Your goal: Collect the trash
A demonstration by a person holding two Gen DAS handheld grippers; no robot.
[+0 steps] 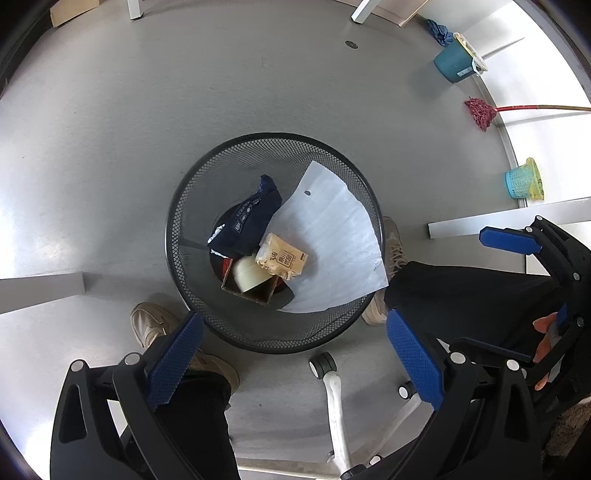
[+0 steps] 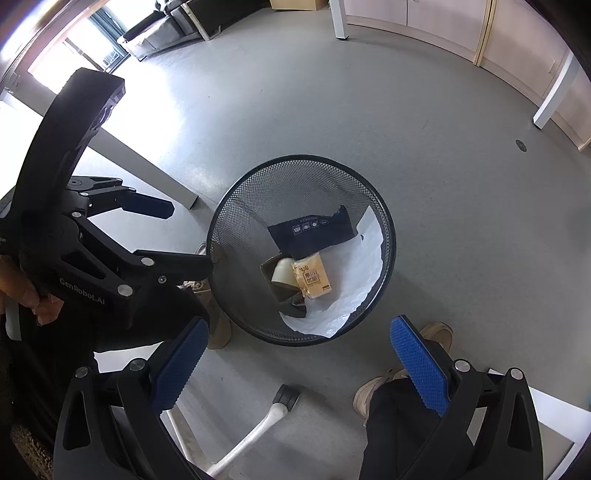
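Note:
A black mesh waste bin stands on the grey floor, also in the right wrist view. Inside lie a white foam sheet, a dark blue bag, a yellow snack packet, a white cup and a small cardboard box. My left gripper is open and empty above the bin's near rim. My right gripper is open and empty, also above the near rim; it shows at the right of the left wrist view.
The person's shoes and dark trousers flank the bin. A white chair base with castors lies below. A teal bucket, a red mop and a small blue basket stand by the wall. White table legs stand beyond.

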